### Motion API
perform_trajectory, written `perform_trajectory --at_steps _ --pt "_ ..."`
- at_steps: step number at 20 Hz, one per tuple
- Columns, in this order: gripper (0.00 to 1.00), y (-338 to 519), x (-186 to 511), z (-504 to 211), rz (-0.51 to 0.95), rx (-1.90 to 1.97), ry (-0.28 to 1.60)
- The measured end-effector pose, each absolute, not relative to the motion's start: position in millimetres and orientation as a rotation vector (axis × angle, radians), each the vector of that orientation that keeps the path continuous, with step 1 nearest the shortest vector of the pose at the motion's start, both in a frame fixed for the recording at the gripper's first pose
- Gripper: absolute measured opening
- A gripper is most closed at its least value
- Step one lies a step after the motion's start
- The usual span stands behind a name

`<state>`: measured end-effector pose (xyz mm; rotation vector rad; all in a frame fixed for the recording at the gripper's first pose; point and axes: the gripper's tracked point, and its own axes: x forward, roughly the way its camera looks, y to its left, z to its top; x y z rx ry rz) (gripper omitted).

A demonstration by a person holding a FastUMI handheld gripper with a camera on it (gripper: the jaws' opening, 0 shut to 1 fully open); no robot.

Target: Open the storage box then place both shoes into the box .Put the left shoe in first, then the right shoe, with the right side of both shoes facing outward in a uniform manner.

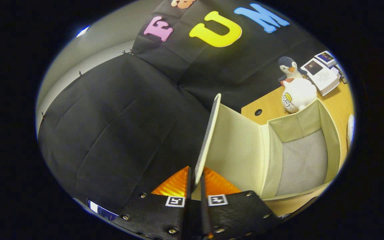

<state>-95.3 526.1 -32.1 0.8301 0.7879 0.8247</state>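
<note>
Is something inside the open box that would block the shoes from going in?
Nothing visible: the box shows a bare grey bottom. The claw is shut on the raised lid, which stands beside the opening, not over it.

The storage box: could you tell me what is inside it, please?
The storage box holds no shoes: just its bare grey floor. The raised lid, pinched in the gripper, hides the near corner.

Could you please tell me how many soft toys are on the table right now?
2: a penguin toy and a white toy touching in front of it, both beyond the open box, whose lid the gripper pinches. The box may hide others.
</note>
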Motion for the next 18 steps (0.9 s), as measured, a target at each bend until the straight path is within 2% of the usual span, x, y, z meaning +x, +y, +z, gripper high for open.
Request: perform_trajectory --at_steps 1,2,3,4,5,6,18 --pt "0.15 529 -95 -31 0.826 0.813 0.776" --pt "0.24 534 -94 -28 0.836 0.800 0.763" --pt "0.43 532 -94 -27 0.843 0.787 0.755" --pt "0.68 529 -95 -27 0.846 0.776 0.743" --pt "0.78 524 -92 -28 0.843 0.768 0.732" --pt "0.97 522 -92 -29 0.838 0.756 0.724" --pt "0.97 405 -55 -52 0.711 0.569 0.651"
